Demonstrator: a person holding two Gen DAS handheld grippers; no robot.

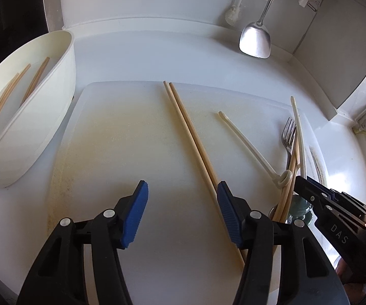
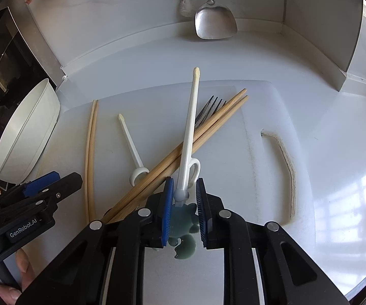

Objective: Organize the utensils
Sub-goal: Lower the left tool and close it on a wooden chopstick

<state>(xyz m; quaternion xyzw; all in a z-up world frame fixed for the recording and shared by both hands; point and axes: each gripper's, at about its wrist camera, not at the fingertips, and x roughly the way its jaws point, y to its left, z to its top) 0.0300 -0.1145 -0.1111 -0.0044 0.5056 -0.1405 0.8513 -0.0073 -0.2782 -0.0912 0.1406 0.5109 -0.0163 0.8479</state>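
So both grippers are tipped down over a white cutting board [image 1: 122,137] that sits on the white desk [image 2: 348,178]. The left gripper [image 1: 181,200] has its jaws apart with nothing between them, just bare board; a pair of wooden chopsticks [image 1: 193,142] runs from the far middle of the board back toward its right jaw and passes beside it, not gripped. The right gripper [image 2: 184,203] has its jaws drawn in close around the grey-green end of a white training chopstick [image 2: 189,132], the kind with a finger loop, though I can't tell if the pads actually press on it or just flank it. That white stick points away toward the far side and lies across a second wooden pair [image 2: 183,152], which crosses diagonally over a metal fork [image 2: 209,110]. The other white training chopstick [image 2: 131,141] lies loose just left of that pile, loop end nearest. Off at the left edge of the board stands a white oval holder [image 1: 56,96] with a few wooden chopsticks [image 1: 34,81] already in it. A metal spatula [image 2: 214,23] and a white brush [image 2: 184,2] hang on the far wall. A thumb [image 2: 23,264] shows under the left gripper.
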